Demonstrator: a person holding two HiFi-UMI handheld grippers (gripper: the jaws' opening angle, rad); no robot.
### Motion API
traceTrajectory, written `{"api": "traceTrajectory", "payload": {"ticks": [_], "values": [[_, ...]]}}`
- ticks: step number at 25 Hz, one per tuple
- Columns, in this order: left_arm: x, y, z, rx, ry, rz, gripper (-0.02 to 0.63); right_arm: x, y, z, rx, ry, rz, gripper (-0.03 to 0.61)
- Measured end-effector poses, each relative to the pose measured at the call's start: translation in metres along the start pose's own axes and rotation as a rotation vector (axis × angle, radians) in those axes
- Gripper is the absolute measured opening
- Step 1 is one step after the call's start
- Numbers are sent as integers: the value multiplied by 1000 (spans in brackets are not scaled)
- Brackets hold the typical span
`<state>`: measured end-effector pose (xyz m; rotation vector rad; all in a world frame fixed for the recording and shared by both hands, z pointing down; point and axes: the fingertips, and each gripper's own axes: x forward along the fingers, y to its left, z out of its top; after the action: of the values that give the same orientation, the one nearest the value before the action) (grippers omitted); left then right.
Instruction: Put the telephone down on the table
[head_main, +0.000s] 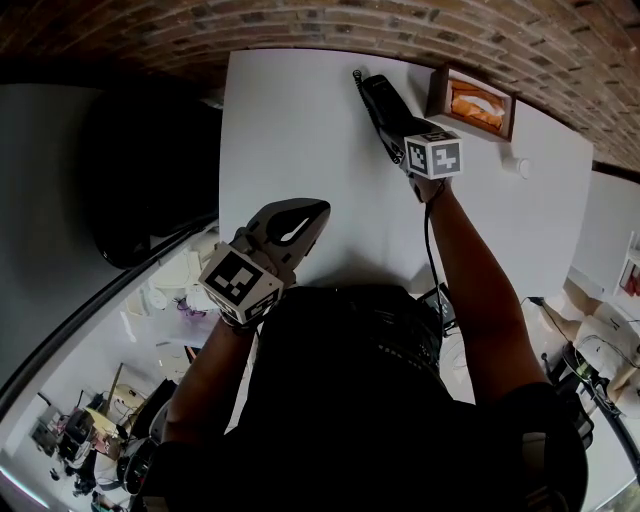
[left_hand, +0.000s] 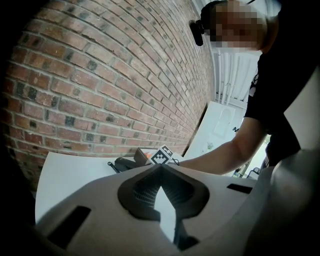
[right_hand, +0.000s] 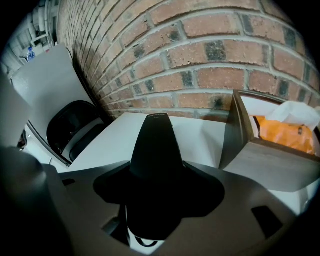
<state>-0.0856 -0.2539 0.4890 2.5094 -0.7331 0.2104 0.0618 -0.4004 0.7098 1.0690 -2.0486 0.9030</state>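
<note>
Item in hand: the telephone (head_main: 380, 105) is clamped lengthwise in the jaws of your right gripper (head_main: 405, 145), its free end pointing at the brick wall (head_main: 300, 25) behind the tissue box (head_main: 475, 100). It sits just beside that box, low over the white bench (head_main: 300, 130). Whether it touches the surface cannot be confirmed.

Step judged: final lowering, release not yet made.

Next move calls for settling the handset flat, clear of the tissue box, then parting the jaws and drawing straight back without dragging it.

Your left gripper (head_main: 315, 210) is well apart from the tissue box at the bench's near side, jaws closed on nothing.
</note>
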Motion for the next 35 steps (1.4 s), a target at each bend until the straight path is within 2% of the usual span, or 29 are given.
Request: {"api": "traceTrajectory", "payload": {"ticks": [9,20,25,30,35], "values": [[-4,0,0,-26,2,28,8,5,-11,-9,-4,26,-29,272],[-9,3,-2,-7,-8,38,8,9,-14,-14,-36,53,-38,272],[-10,0,0,-45,7,44,8,10,-16,-15,-50,62,-42,272],[-11,1,-9,-16,-6,28,8,12,-18,-17,-61,65,-56,272],[-12,2,-9,-19,-13,34,8,13,-19,-22,-70,76,-59,273]]}}
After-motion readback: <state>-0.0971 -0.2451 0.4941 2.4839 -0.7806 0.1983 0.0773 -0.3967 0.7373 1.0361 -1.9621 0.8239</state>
